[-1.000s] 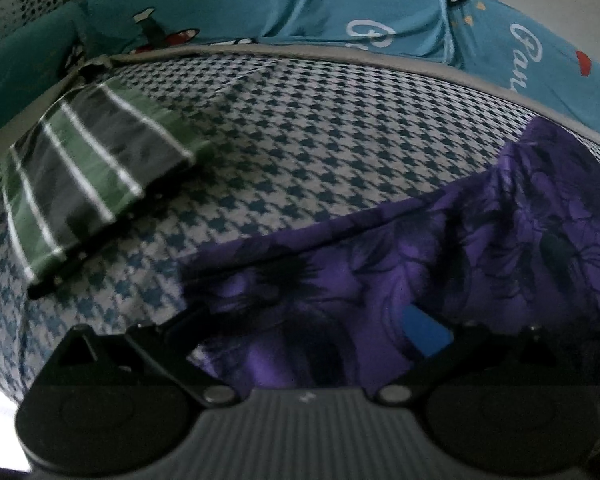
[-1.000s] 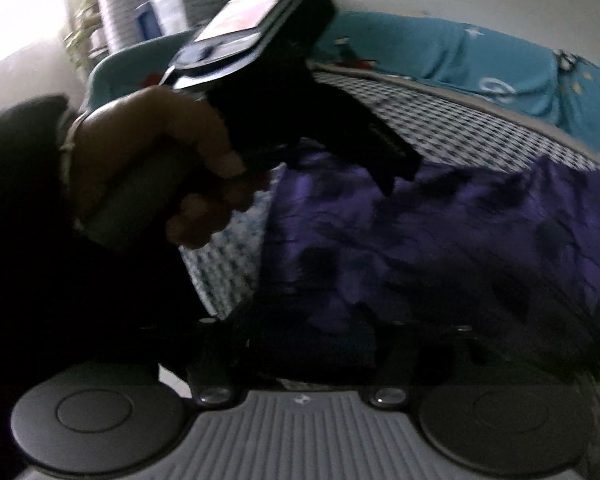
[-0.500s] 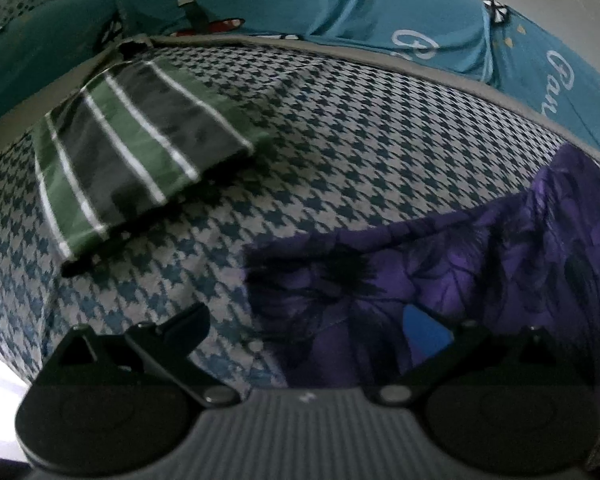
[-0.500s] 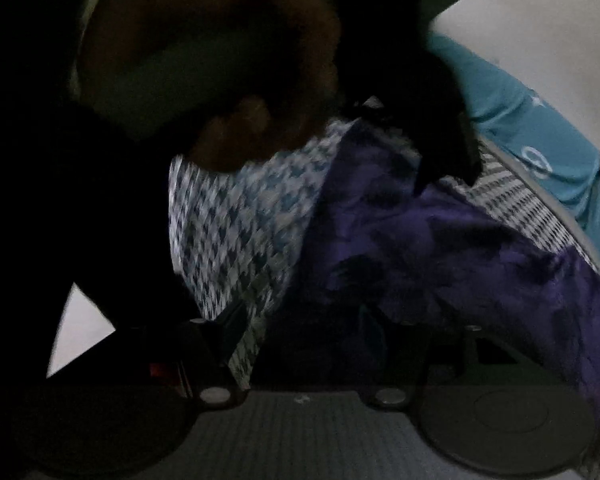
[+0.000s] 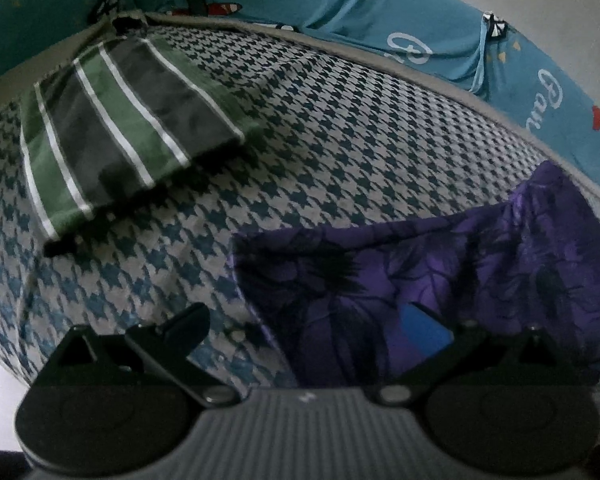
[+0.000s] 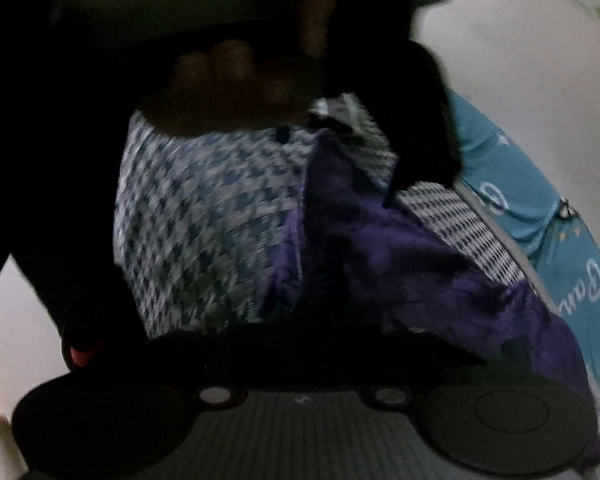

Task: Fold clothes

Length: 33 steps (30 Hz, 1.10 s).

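Two garments lay on the houndstooth bed cover point(image 5: 340, 128): a folded green and grey striped shirt point(image 5: 116, 132) at the far left, and a purple patterned cloth point(image 5: 440, 264) spread at the near right, well apart from the shirt. Behind the bed, a teal printed sheet point(image 5: 380, 8) ran along the wall. White cursive letters showed on it, but only parts such as "Pau" could be read, not a full word.

In the left wrist view, the left gripper point(image 5: 312, 320) had its fingers spread wide. The left finger point(image 5: 180, 328) hovered above the bare cover, just beside the edge of the purple cloth. The right finger, with a blue pad point(image 5: 424, 328), lay over the purple cloth. Nothing was pinched between them.

In the right wrist view, the picture was dark and blurred. A hand point(image 6: 236, 84) holding the other tool filled the upper part and blocked much of the bed. The purple cloth point(image 6: 400, 248) reached down to the right gripper point(image 6: 300, 344), and its near edge disappeared into the dark area at the fingers. I could not tell whether these fingers were pressed together on the cloth or apart.
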Each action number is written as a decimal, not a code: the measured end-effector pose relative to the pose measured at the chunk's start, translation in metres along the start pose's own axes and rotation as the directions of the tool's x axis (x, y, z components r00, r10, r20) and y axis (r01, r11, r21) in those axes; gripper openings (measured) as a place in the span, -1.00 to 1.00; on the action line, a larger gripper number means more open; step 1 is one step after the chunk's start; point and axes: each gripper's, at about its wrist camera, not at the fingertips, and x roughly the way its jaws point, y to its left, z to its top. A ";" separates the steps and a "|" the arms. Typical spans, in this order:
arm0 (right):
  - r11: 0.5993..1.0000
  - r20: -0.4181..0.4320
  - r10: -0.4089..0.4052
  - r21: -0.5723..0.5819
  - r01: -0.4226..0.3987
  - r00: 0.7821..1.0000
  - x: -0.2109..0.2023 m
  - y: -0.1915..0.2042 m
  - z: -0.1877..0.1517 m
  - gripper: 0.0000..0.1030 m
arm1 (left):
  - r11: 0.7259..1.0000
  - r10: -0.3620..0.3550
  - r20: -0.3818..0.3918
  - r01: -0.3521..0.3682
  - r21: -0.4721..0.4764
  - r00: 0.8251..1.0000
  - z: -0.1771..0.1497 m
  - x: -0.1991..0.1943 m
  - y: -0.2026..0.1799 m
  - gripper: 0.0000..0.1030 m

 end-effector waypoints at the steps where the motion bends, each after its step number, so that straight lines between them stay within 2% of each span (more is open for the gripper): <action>1: 0.999 0.002 0.003 0.040 -0.003 1.000 -0.002 -0.006 0.002 -0.82 | 1.000 -0.022 -0.007 0.022 -0.012 1.000 0.000 0.000 0.002 1.00; 5: 0.979 0.008 0.038 0.199 -0.039 0.999 -0.010 -0.035 0.008 -0.82 | 0.996 -0.072 -0.026 0.071 -0.050 0.997 0.000 0.001 0.005 1.00; 8: 0.962 0.018 0.058 0.265 -0.061 0.998 -0.012 -0.052 0.012 -0.82 | 0.990 -0.124 -0.031 0.122 -0.064 0.992 0.000 0.001 0.004 1.00; 11: 0.949 0.027 0.089 0.303 -0.093 0.996 -0.011 -0.060 0.011 -0.82 | 0.980 -0.186 -0.044 0.182 -0.086 0.981 0.000 0.003 0.003 1.00; 18: 0.933 0.048 0.129 0.332 -0.138 0.990 -0.015 -0.071 0.010 -0.82 | 0.955 -0.275 -0.064 0.265 -0.129 0.959 -0.001 0.009 -0.002 0.99; 25: 0.910 0.074 0.148 0.381 -0.165 0.986 -0.018 -0.090 0.010 -0.82 | 0.949 -0.288 -0.070 0.276 -0.150 0.955 0.002 0.012 -0.005 0.99; 30: 0.886 0.085 0.170 0.423 -0.191 0.982 -0.014 -0.101 0.006 -0.81 | 0.941 -0.314 -0.081 0.299 -0.161 0.946 0.003 0.017 -0.010 0.95; 33: 0.888 0.087 0.181 0.413 -0.201 0.980 -0.014 -0.101 0.007 -0.81 | 0.944 -0.305 -0.075 0.291 -0.155 0.949 0.006 0.020 -0.016 0.65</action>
